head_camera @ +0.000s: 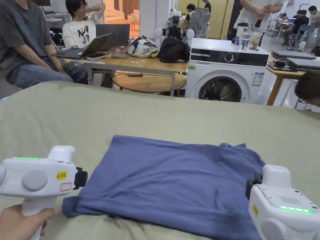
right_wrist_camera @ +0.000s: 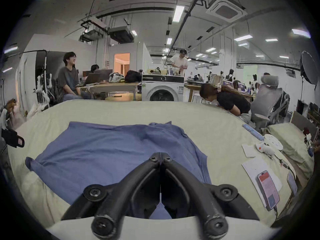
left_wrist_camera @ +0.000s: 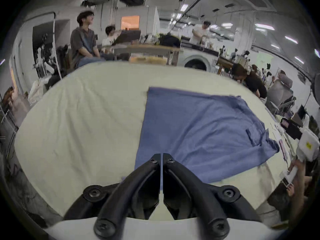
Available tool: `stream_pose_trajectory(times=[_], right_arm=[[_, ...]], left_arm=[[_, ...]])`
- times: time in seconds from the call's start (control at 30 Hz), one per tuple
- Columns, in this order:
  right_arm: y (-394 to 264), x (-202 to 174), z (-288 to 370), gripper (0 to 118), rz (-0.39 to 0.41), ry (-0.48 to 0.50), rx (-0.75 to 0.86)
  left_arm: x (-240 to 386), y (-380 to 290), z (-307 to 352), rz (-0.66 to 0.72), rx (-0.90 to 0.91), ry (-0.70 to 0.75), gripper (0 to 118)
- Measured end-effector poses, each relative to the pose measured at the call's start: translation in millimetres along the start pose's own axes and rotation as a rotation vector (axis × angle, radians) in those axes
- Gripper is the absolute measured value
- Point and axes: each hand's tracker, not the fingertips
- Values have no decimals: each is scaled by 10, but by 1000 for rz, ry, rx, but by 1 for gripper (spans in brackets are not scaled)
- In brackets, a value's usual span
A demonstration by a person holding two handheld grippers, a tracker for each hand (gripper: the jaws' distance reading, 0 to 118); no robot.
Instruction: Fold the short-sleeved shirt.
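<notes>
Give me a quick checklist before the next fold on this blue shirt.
1. Blue shirt lying flat on the green sheet: ok, mostly flat, though its near-left corner is bunched.
2. Left gripper free: ok, jaws shut with no cloth between them, over the shirt's left edge.
3. Right gripper free: ok, jaws shut, over the shirt's right part.
4. Jaws ready to take cloth: not ok, both pairs must open first.
5. Room to fold: ok, bare sheet all round the shirt.
6. Phone and papers clear of the shirt: ok, well to the right.

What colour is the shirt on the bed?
The shirt is plain blue, no pattern; the head view shows it best.
</notes>
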Motion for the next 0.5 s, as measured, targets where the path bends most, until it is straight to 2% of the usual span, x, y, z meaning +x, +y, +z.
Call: stream_pose_trajectory(times=[0.07, 0.2, 0.23, 0.37, 0.43, 0.5], right_arm=[[-35, -9, -22, 0, 12, 2, -16], [-97, 5, -53, 0, 21, 1, -44], [-106, 11, -50, 0, 21, 1, -50], [-170, 34, -67, 0, 26, 1, -77], [-198, 54, -71, 0, 31, 0, -88], [-219, 83, -60, 0, 35, -7, -100]], left_arm=[[-127, -19, -67, 16, -67, 8, 3], [-358, -79, -234, 103, -129, 53, 55], [-388, -95, -286, 116, -136, 54, 60], [-439, -185, -623, 161, -228, 39, 60], [-410, -258, -785, 151, -292, 51, 60], [-298, -279, -796, 89, -263, 101, 60]])
